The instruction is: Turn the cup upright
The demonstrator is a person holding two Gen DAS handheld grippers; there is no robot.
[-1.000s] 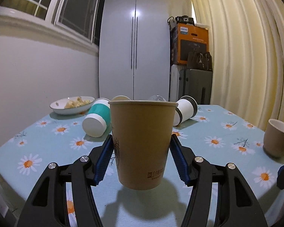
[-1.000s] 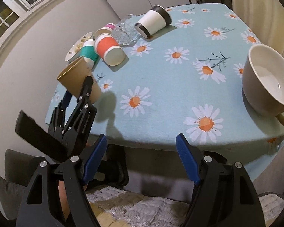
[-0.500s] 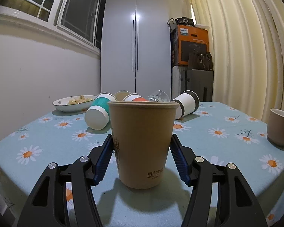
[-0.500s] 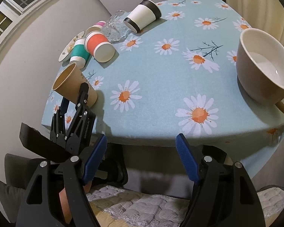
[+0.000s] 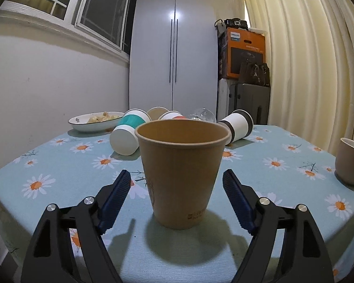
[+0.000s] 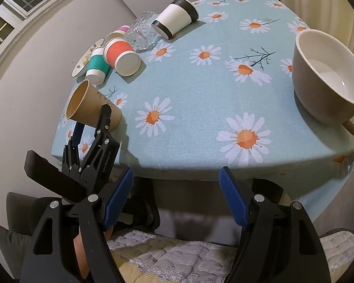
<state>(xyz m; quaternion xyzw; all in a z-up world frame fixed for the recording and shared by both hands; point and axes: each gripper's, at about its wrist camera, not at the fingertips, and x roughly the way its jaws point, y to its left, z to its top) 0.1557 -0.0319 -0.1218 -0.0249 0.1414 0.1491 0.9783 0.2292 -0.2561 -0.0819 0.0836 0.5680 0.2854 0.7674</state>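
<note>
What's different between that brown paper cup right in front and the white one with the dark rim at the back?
The brown paper cup stands upright, mouth up; the white cup with the dark rim lies on its side. The brown cup is plain brown with a small print near its base; the white cup has dark bands at both ends. The brown cup sits between the open fingers of the left gripper; the white cup lies far from either gripper. Both rest on the daisy tablecloth.

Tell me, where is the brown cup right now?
The brown cup stands upright near the table's front edge, between the left gripper's open fingers, in front of the teal cup.
</note>
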